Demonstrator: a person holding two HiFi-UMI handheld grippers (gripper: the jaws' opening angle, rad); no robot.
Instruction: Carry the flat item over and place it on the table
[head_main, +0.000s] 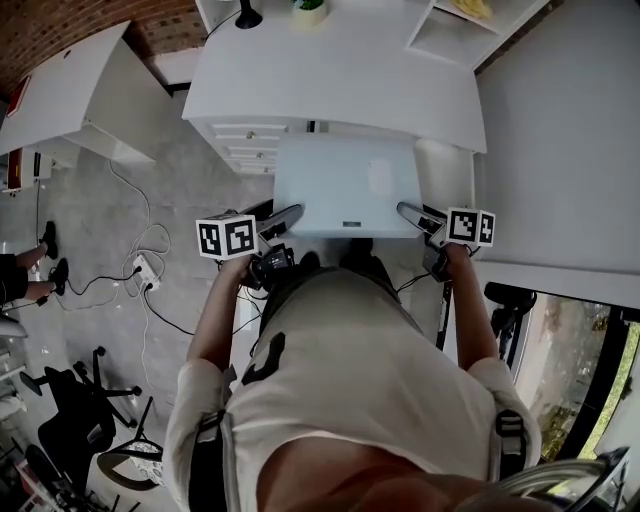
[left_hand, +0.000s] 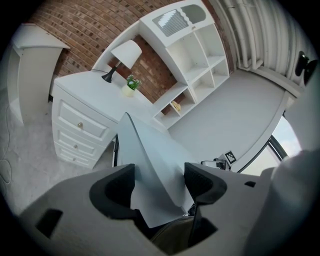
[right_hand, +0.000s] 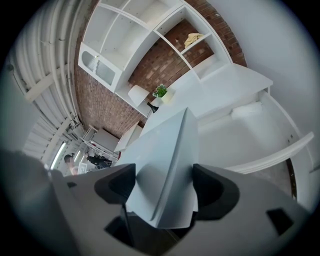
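The flat item is a pale grey-blue panel, held level in front of the person's chest. My left gripper grips its near left edge and my right gripper its near right edge. In the left gripper view the panel runs edge-on between the dark pads of the left gripper, which press on it. The right gripper view shows the same: the panel is clamped in the right gripper. The white table stands just beyond the panel's far edge.
On the table stand a lamp and a small potted plant. Its drawers face me. An open white shelf unit stands against the brick wall. Cables and a power strip lie on the floor at left, by an office chair.
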